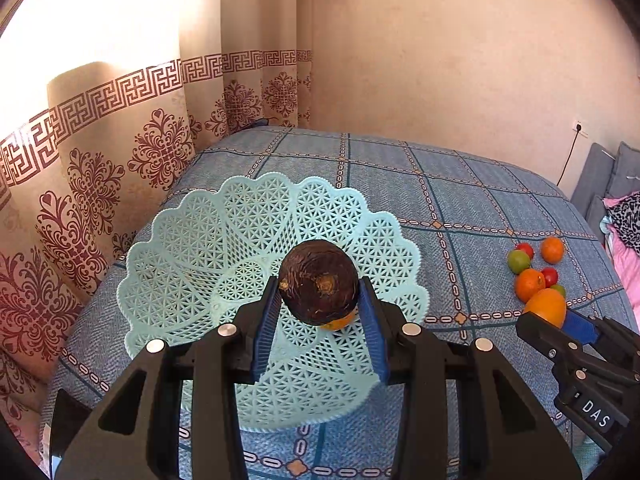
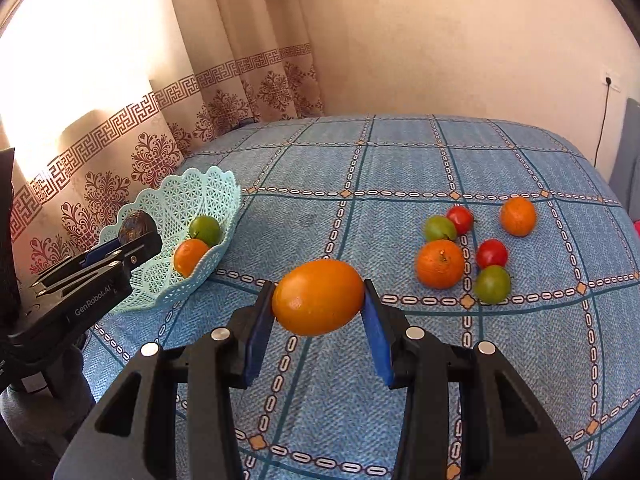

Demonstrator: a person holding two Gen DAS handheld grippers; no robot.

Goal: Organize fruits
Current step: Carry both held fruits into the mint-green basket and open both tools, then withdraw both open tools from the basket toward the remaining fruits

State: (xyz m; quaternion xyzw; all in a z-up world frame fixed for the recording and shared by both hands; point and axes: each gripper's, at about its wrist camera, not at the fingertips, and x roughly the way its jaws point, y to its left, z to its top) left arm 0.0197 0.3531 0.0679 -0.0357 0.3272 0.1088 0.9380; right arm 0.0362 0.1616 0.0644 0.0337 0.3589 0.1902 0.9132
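Fruits are what I am sorting into the pale blue lattice basket (image 1: 208, 248), which sits on the blue checked bedspread (image 2: 400, 160) near the patterned curtain (image 1: 100, 184). My left gripper (image 1: 320, 304) has its blue pads closed on a dark brown round fruit (image 1: 318, 282), perhaps an avocado, and holds it over the basket's hollow, above the floor of it rather than resting there, as far as I can tell. My right gripper (image 2: 318, 304) is clamped on a smooth orange oval fruit (image 2: 318, 296), lifted clear of the bedspread and to the right of the basket, between it and the loose pile. I judge the step in hand to be the drop: the dark fruit is placed to be let go, so my left pads need to spread and then draw back, leaving room for my right to swing across to the basket. Inside the basket, seen from my right wrist, lie an orange (image 2: 191, 256) and a green fruit (image 2: 205, 230), touching each other against the near wall; the release should come down beside them, not on top. Well to the right of the basket, the remaining pile waits on the bedspread: two oranges (image 2: 440, 263), two red fruits (image 2: 492, 253) and two green ones (image 2: 493, 284), clustered close. So the task looks under halfway done.
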